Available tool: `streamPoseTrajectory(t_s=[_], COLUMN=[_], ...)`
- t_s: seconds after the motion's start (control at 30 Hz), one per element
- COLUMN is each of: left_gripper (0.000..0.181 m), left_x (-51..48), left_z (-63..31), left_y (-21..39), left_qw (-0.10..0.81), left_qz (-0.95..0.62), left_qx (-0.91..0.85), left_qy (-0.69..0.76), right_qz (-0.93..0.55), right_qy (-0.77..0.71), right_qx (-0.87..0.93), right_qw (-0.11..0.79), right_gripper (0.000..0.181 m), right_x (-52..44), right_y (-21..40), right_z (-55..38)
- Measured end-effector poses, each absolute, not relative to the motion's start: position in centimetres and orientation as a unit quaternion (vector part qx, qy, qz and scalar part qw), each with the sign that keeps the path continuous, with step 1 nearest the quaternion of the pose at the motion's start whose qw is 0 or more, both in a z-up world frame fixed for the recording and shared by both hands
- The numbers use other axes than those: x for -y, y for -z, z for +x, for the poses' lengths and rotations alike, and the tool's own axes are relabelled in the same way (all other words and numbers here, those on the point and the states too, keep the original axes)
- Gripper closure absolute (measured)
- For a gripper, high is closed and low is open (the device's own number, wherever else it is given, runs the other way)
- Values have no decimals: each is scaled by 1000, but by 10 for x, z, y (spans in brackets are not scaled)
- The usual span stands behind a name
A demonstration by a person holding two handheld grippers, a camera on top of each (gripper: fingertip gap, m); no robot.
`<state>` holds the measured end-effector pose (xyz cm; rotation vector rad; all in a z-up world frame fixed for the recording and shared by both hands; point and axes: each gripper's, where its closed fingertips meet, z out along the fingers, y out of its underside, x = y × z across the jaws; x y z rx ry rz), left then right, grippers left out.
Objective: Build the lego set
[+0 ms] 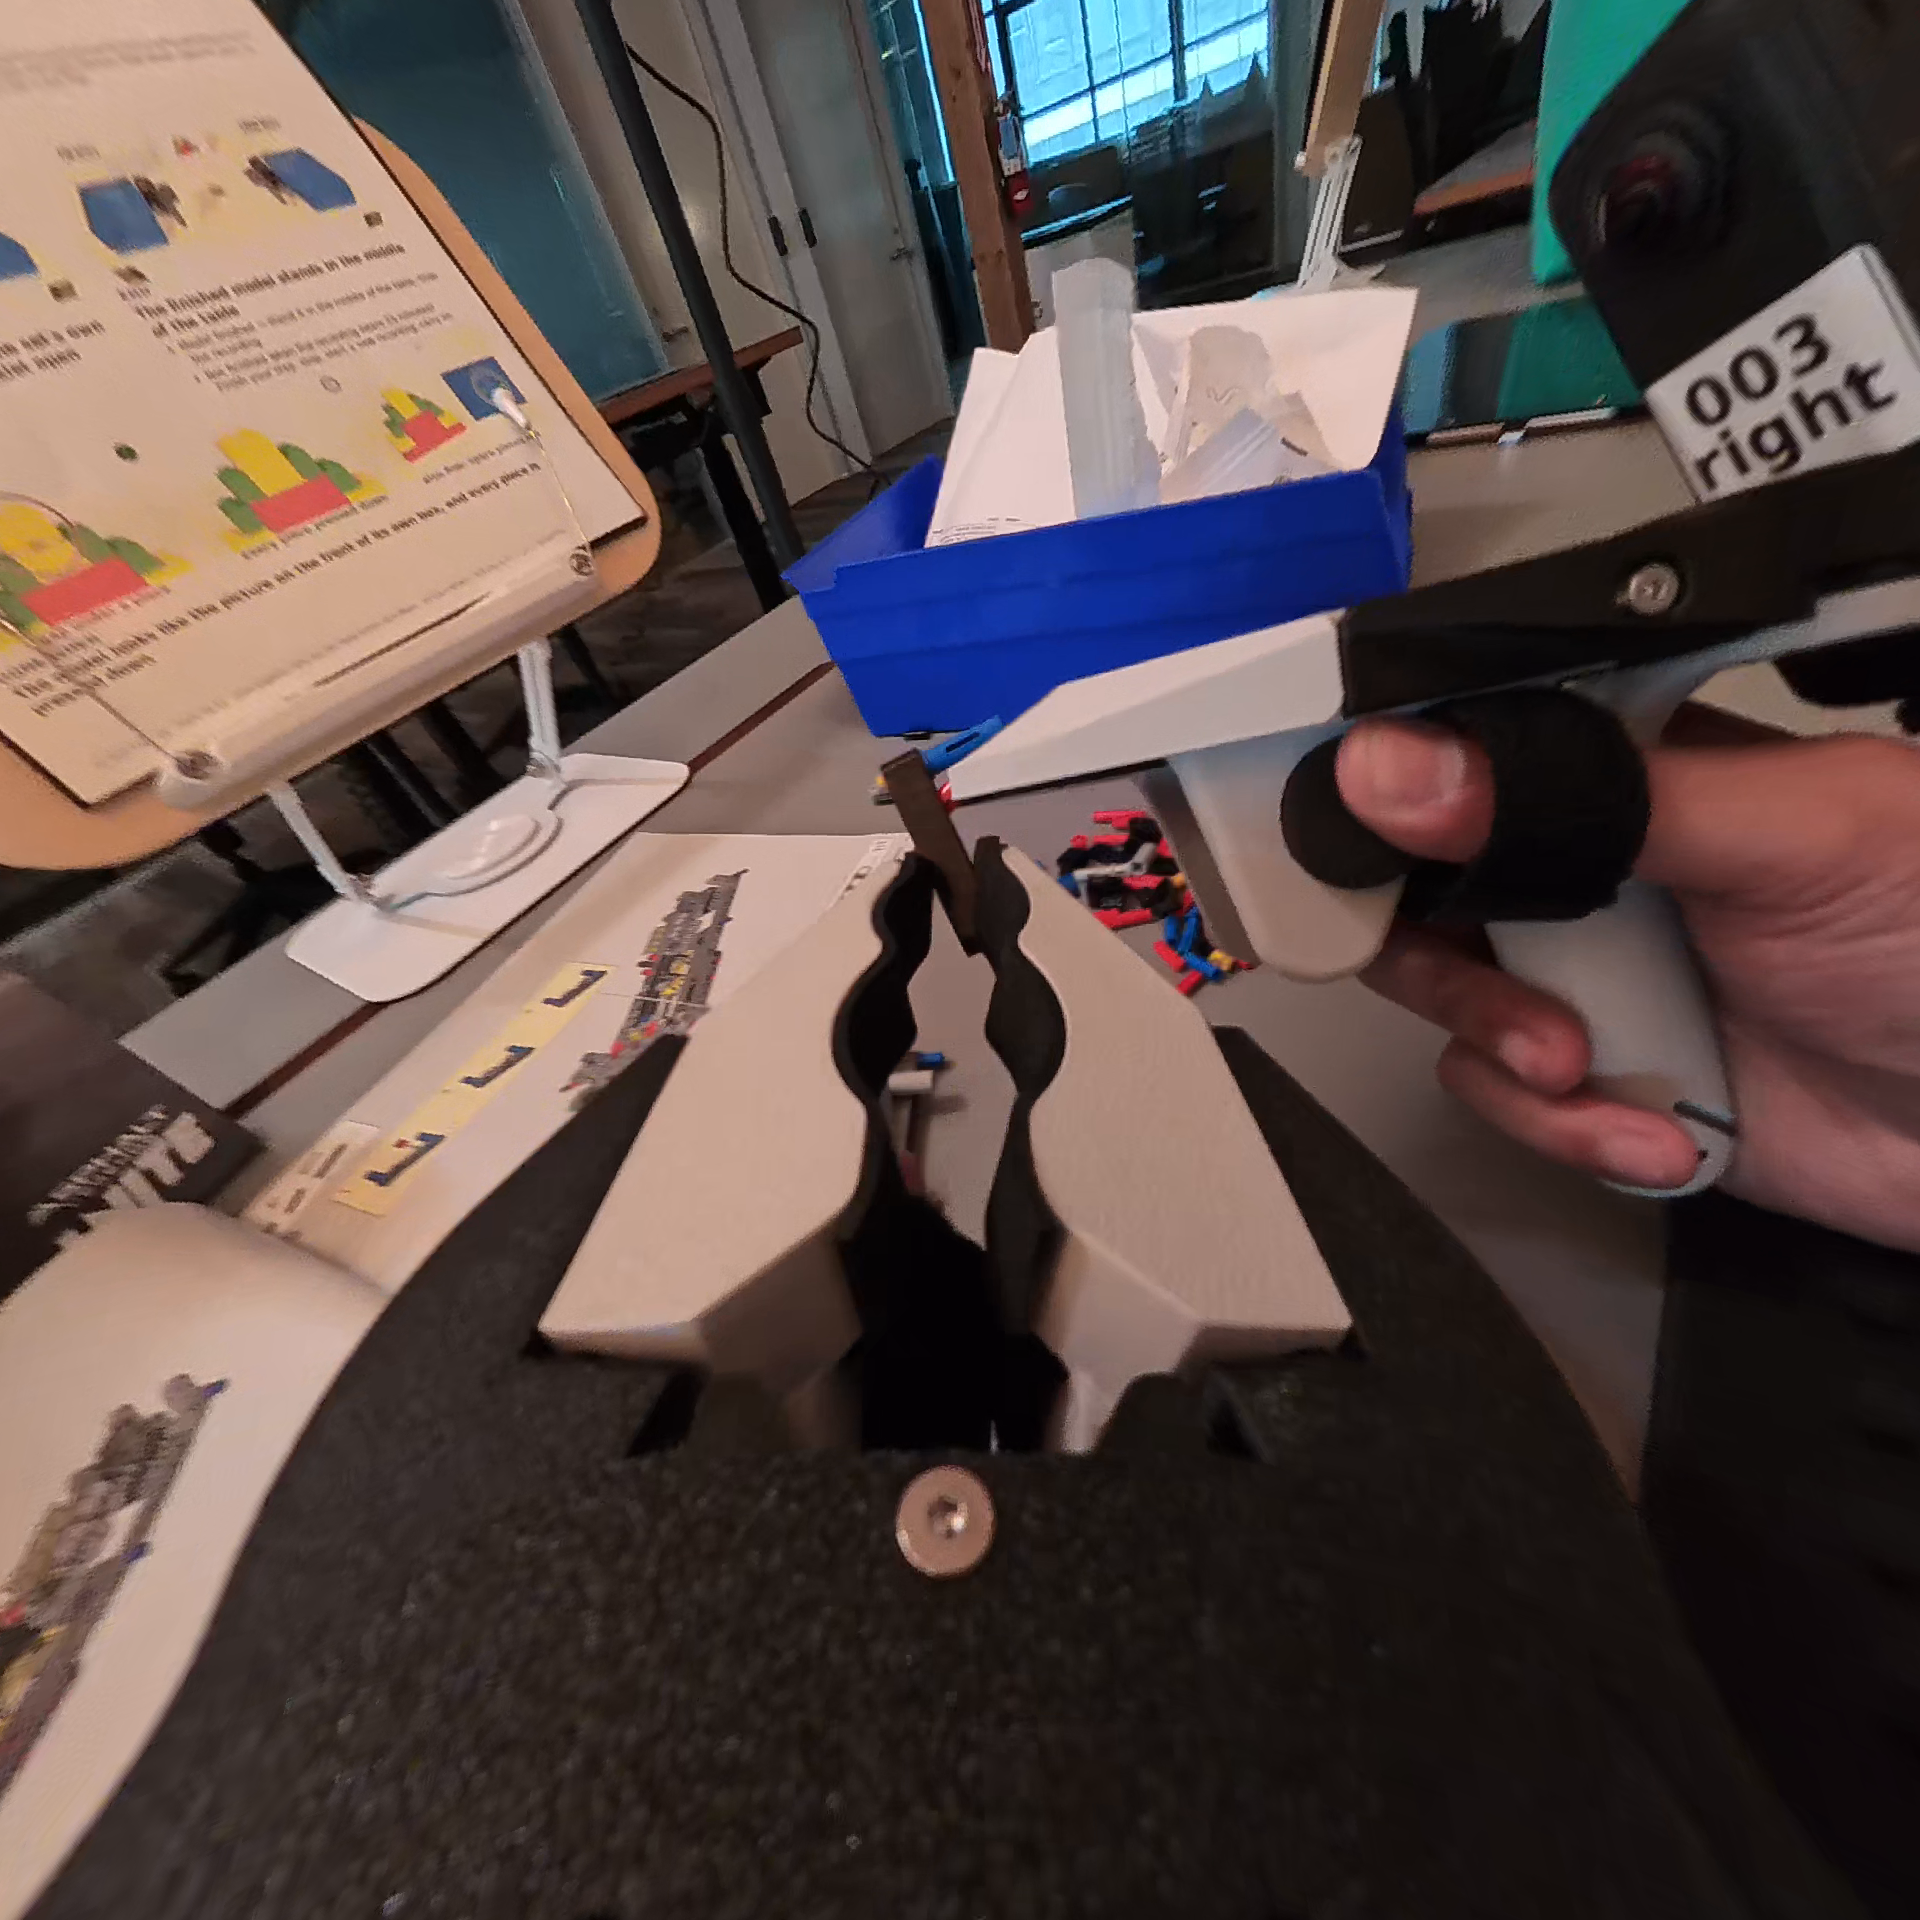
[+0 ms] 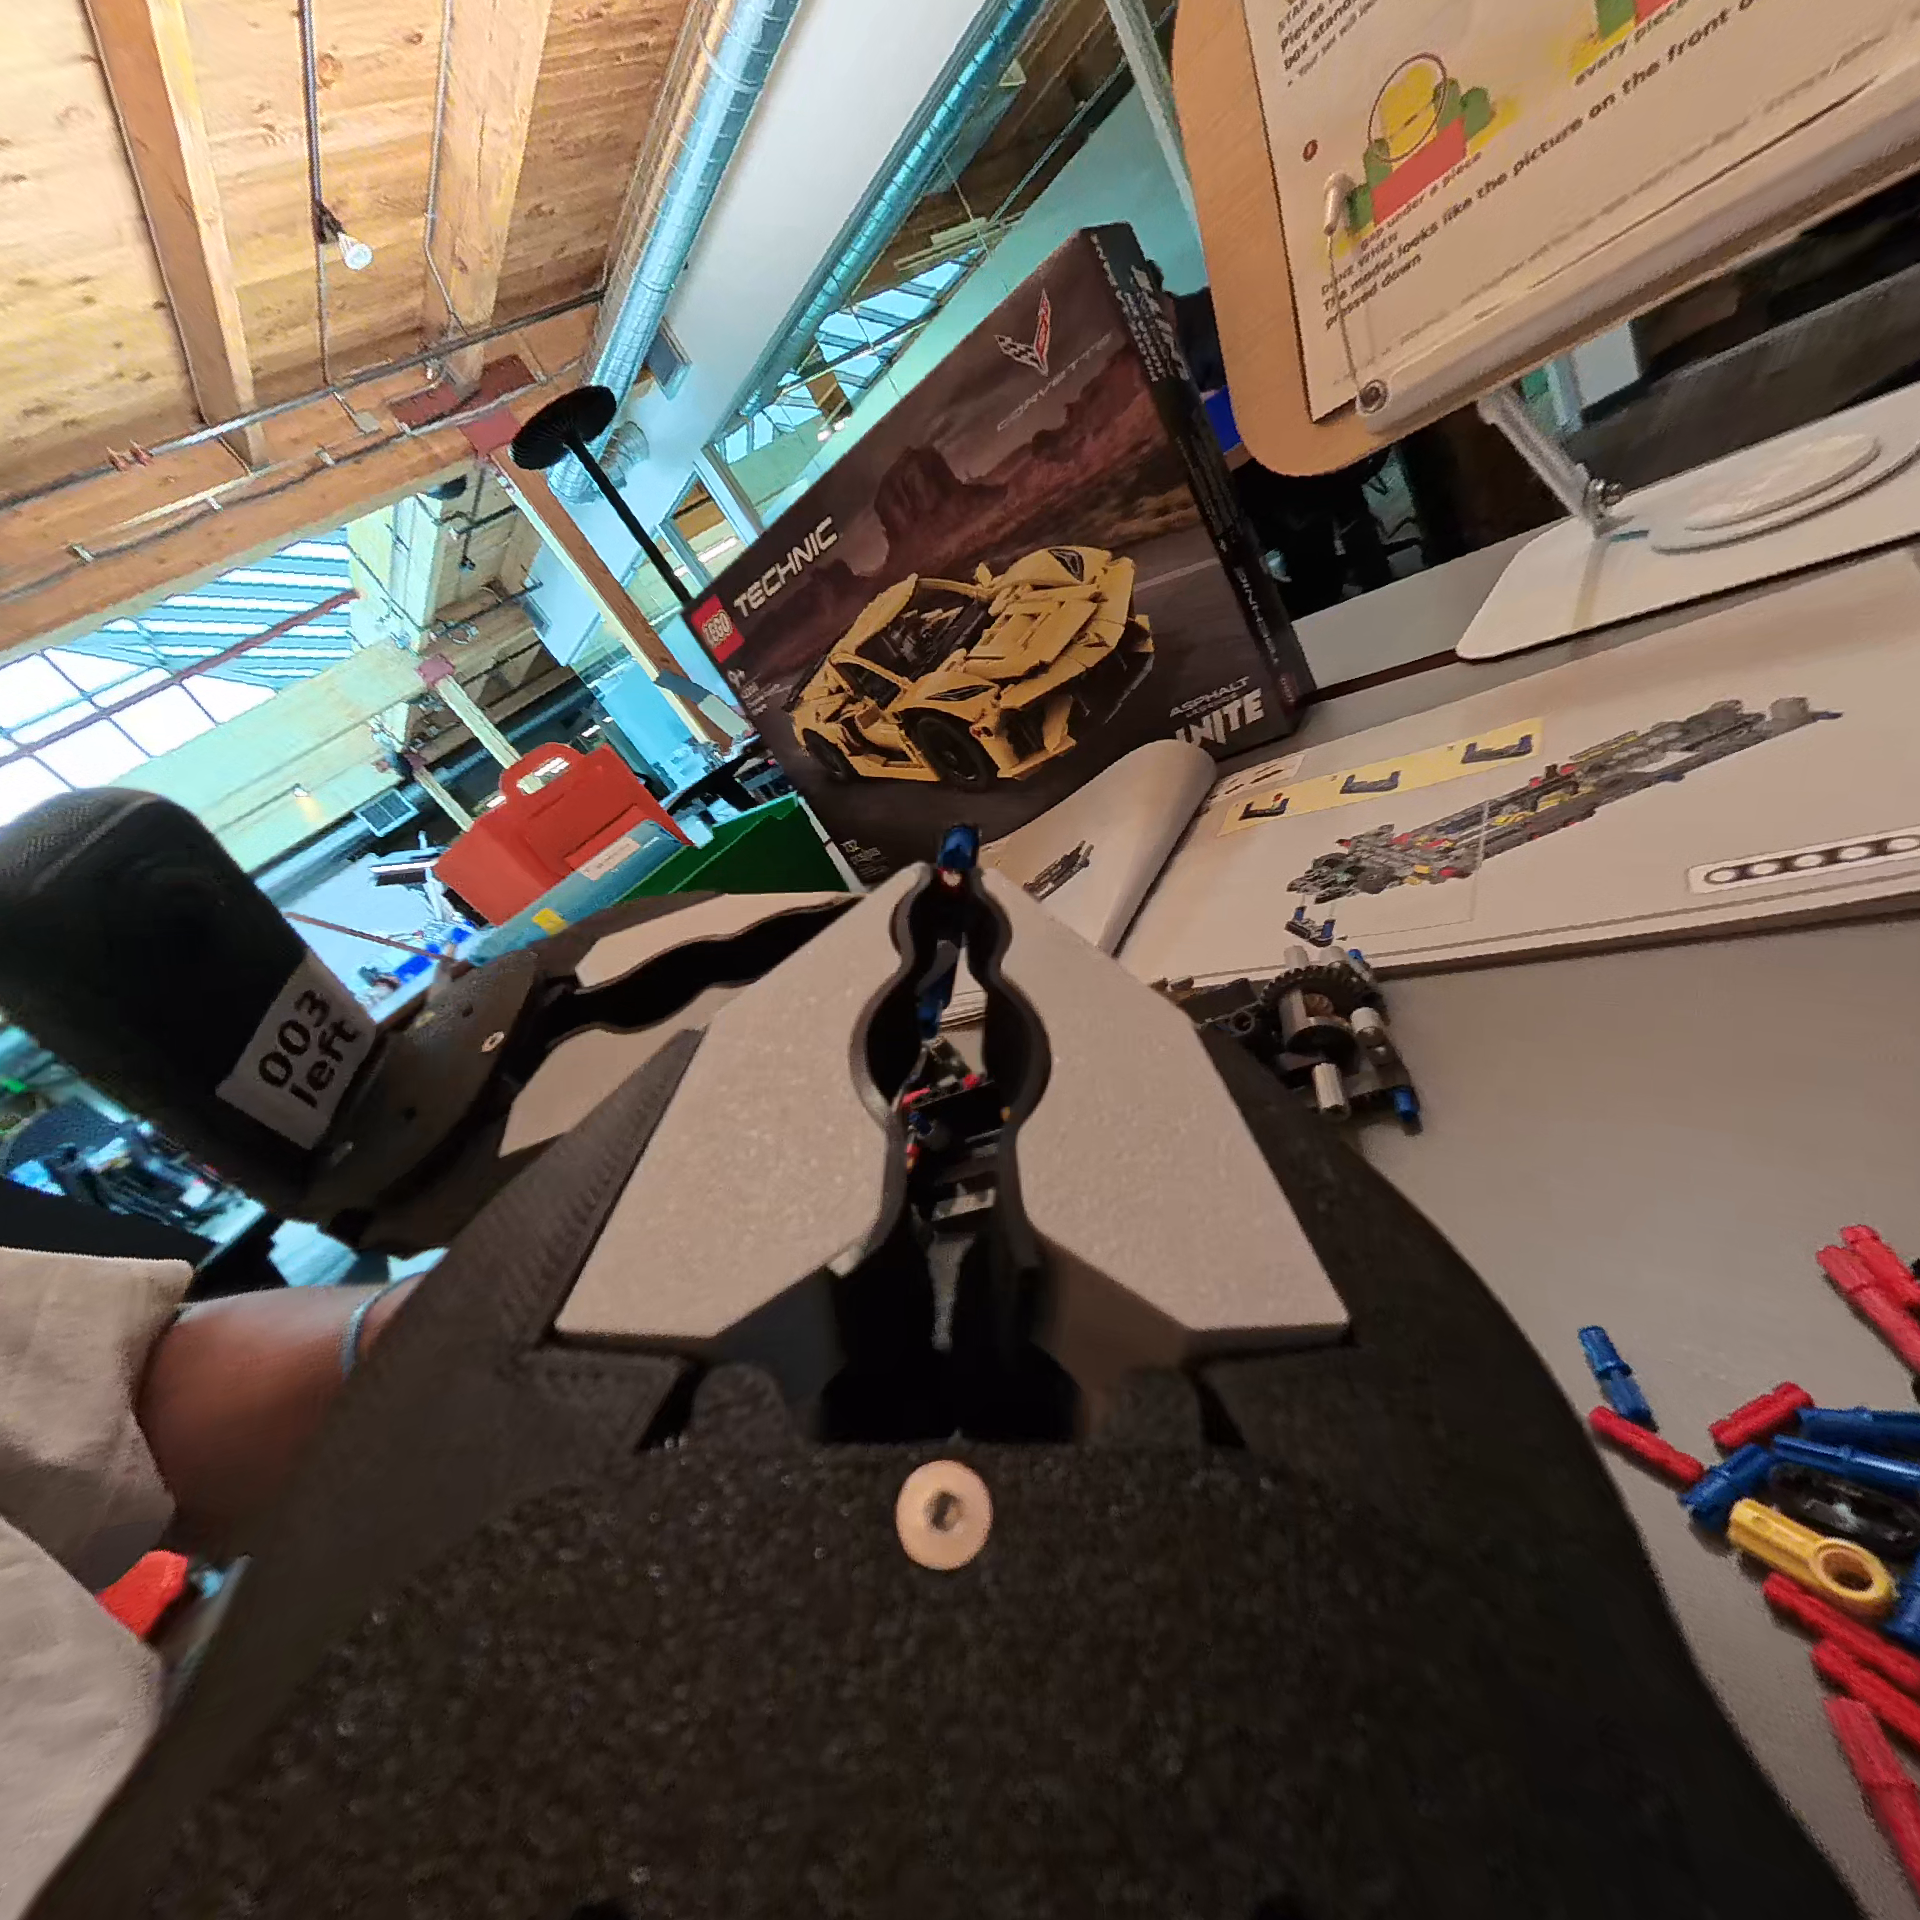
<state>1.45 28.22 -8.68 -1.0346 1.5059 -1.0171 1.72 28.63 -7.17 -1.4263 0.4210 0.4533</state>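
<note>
- Gripping a dark flat beam (image 1: 940, 857) at their very tips, the left tongs (image 1: 961, 894) stand nearly closed; the beam rises upright out of them, its upper end free, above the table (image 1: 1351, 1049).
- The right tongs (image 2: 951, 914) are pinched almost together on a blue pin (image 2: 954, 862), which pokes just past their tips. In the left wrist view a blue pin sits at the right tongs' tips, right beside the beam's upper end; I cannot tell whether the two touch.
- Handling, as I judge it: both pieces are hard, light plastic, stiff and smooth. The pin is tiny and round, so it could roll or twist between the pads; holding it across its middle with one end left free seems best. The beam is better held by its flat faces near one end, keeping the holes clear.
- Counts: one beam held, one pin held. One part-built gear assembly (image 2: 1325, 1039) lies ahead and right of the right tongs.
- A loose heap of red and blue pins (image 2: 1808, 1455) lies to the right tongs' right, too many and too overlapped to count; one yellow connector (image 2: 1813, 1558) lies among them.
- One open instruction booklet (image 2: 1507, 821), one set box (image 2: 997, 623) beyond the right tongs, one blue bin (image 1: 1091, 613) beyond the left.
</note>
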Motion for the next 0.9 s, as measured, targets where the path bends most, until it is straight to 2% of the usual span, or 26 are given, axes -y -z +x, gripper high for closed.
streamPoseTrajectory(t_s=[0.3, 0.5, 0.73, 0.9], left_gripper=[174, 174, 174, 174], left_x=[-281, -282, -282, -283], left_z=[14, 15, 15, 14], left_y=[89, 86, 85, 85], left_qw=[445, 369, 392, 422], left_qz=[-470, -510, -504, -488], left_qx=[-596, -553, -556, -569], left_qy=[475, 545, 533, 510], right_qz=[-661, -669, -673, -667], right_qy=[-154, -72, -46, -83], right_qx=[-174, -139, -130, -141], right_qw=[714, 726, 727, 727], right_gripper=[179, 178, 178, 178], right_x=[-288, -290, -290, -290], right_y=[74, 72, 71, 72], right_z=[18, 18, 18, 18])
